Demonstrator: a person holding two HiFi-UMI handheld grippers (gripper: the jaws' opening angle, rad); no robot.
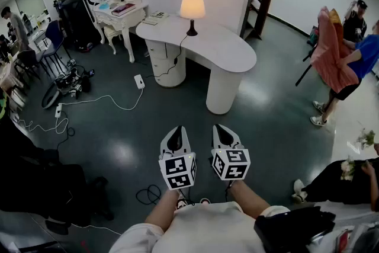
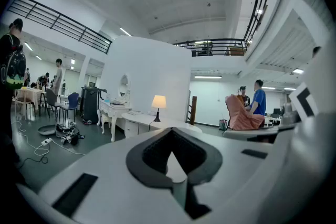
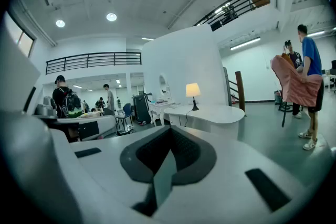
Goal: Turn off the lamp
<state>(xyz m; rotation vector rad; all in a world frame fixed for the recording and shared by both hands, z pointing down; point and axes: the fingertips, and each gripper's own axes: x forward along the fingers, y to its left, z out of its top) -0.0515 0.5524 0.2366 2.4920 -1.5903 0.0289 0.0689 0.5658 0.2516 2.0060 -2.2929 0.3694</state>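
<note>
the lamp (image 1: 192, 9) stands lit on the far end of a white curved desk (image 1: 231, 53), close to the wall, its cream shade glowing above a dark stem and base. a dark cord (image 1: 175, 55) runs from its base over the near edge of the desk and down toward a white power strip (image 1: 139, 81) on the grey floor. the person stands well back from the desk, with open floor between.

the left gripper (image 1: 176, 138) and the right gripper (image 1: 224, 136) are held side by side, low in front of the person's body, both pointing toward the desk and well apart from the lamp. each gripper view shows its jaws brought together at the tip with nothing between them, so both are closed and empty.

left of the desk stands a white vanity table (image 1: 121, 12) with an oval mirror. on the right side of the room, a person in a blue shirt (image 1: 362, 56) holds up a pink cloth (image 1: 329, 53).
</note>
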